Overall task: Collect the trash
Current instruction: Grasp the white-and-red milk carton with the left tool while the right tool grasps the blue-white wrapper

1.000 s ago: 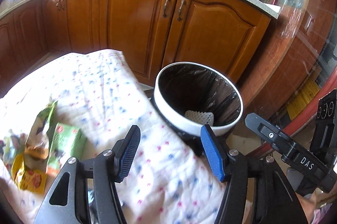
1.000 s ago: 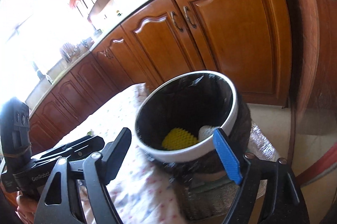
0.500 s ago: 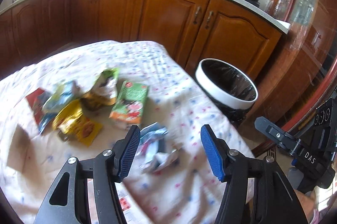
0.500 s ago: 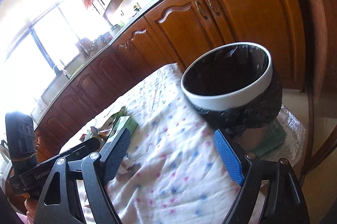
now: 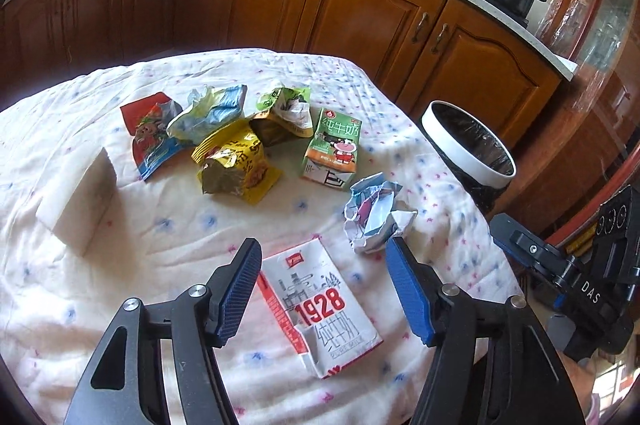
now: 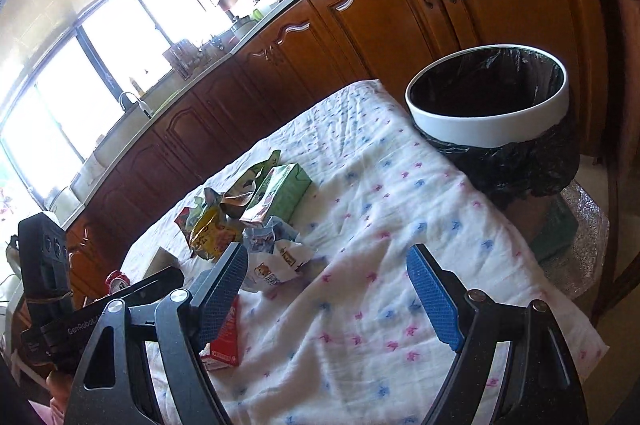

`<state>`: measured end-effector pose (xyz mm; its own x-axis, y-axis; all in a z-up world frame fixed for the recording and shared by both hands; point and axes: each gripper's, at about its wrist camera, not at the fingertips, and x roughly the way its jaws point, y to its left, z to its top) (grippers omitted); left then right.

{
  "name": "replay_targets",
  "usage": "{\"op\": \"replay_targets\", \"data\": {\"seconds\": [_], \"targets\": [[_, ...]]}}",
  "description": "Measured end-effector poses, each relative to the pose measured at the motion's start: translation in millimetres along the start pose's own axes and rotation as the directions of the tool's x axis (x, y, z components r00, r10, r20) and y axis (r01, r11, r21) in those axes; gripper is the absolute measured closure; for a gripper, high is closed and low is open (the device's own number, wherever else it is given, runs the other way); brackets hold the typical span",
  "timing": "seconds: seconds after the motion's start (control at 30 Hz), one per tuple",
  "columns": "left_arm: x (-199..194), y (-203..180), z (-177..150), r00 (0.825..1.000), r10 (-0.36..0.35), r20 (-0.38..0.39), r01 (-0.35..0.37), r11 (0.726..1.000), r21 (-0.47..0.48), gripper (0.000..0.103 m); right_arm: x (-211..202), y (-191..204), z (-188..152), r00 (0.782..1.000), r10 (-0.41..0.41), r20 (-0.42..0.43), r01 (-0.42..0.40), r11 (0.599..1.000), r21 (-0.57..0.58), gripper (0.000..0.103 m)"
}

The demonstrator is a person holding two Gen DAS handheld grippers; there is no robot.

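Observation:
My left gripper (image 5: 322, 271) is open and empty, hovering over a flattened white "1928" milk carton (image 5: 320, 305) on the table. A crumpled white and blue wrapper (image 5: 374, 213) lies just beyond its right finger. Further back lie a green milk carton (image 5: 334, 149), a yellow snack bag (image 5: 234, 165), a green bag (image 5: 286, 109), a pale blue bag (image 5: 212, 109) and a red wrapper (image 5: 154, 137). The white-rimmed bin (image 5: 466, 145) with a black liner stands past the table's right edge. My right gripper (image 6: 326, 279) is open and empty above the cloth, the bin (image 6: 488, 117) ahead of it.
A white block (image 5: 78, 197) stands on the flowered tablecloth (image 5: 160, 225) at the left. Wooden cabinets (image 5: 360, 1) run behind the table, with a pan and a pot on the counter. The right gripper's body (image 5: 580, 281) shows at the right of the left wrist view.
Both grippers have pulled back from the bin and swung left over the table. The trash pile and the 1928 carton have come into the left wrist view. Both stay open.

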<state>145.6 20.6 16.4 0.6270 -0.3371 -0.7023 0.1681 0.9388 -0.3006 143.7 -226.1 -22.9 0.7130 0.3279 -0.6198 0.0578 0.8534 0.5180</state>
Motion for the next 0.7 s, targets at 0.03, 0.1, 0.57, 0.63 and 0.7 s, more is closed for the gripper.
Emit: {"op": "replay_targets", "data": {"seconds": [0.03,0.1,0.57,0.63,0.7], "targets": [[-1.6,1.1,-2.4,1.0,0.001,-0.005,-0.001,1.0,-0.002,0.033,1.3,2.7,-1.7,1.0,0.004,-0.004,-0.004,1.0,-0.005,0.02],[-3.0,2.7,-7.0,1.0,0.005,-0.013,-0.005,1.0,-0.007,0.029,5.0,8.2,-4.5,1.0,0.014,-0.013,-0.014,1.0,-0.017,0.02],[28.0,-10.6,-29.3,0.994,0.075,-0.08,-0.073,0.997,0.031,0.022,69.5,28.4,2.1,0.983,0.099,-0.152,-0.105,0.994,-0.033,0.013],[35.6,-9.0,-30.2,0.992,0.086,-0.09,-0.083,0.996,0.028,0.02,81.3,26.7,2.4,0.978,0.102,-0.181,-0.107,0.994,-0.019,0.012],[38.5,-7.8,-29.7,0.993,0.086,-0.084,-0.084,0.996,0.025,0.021,90.0,24.9,1.4,0.974,0.099,-0.202,-0.104,0.994,-0.014,0.014]]}}
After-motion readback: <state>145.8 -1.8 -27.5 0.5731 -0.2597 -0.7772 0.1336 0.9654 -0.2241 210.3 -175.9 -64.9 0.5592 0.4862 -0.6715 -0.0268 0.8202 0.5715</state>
